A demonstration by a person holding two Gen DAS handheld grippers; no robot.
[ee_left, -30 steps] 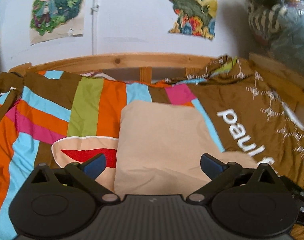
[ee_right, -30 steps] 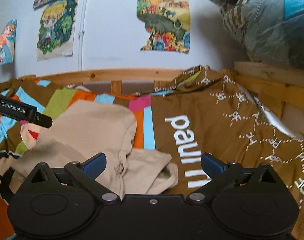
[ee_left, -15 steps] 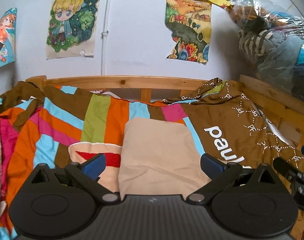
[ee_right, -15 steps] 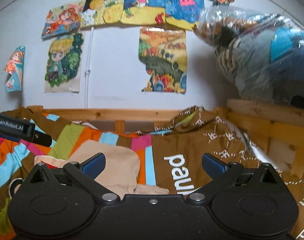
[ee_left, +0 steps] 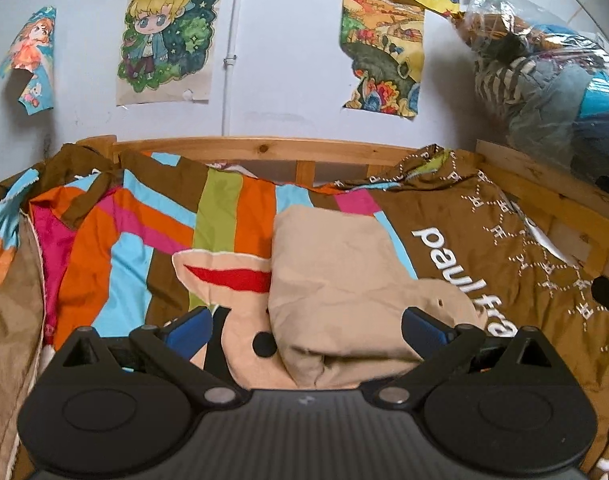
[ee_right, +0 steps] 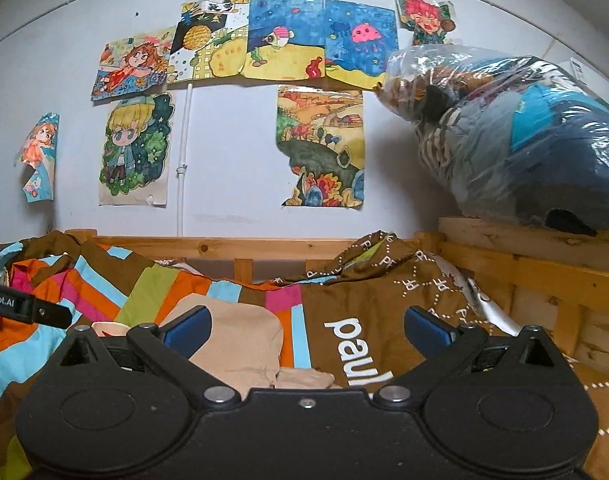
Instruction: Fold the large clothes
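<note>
Striped bedspread covers the wooden bed. On it, mid-bed, lies the folded beige garment. Both the left hand-held gripper and right hand-held gripper hover above, jaws spread, holding nothing.

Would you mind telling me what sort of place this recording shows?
Most likely a child's bedroom: a wooden bed frame carrying a colourful striped duvet, and cartoon drawings taped to the wall above it.

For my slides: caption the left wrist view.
Open left gripper hovering over a folded beige garment on a colourful striped bedspread.
</note>
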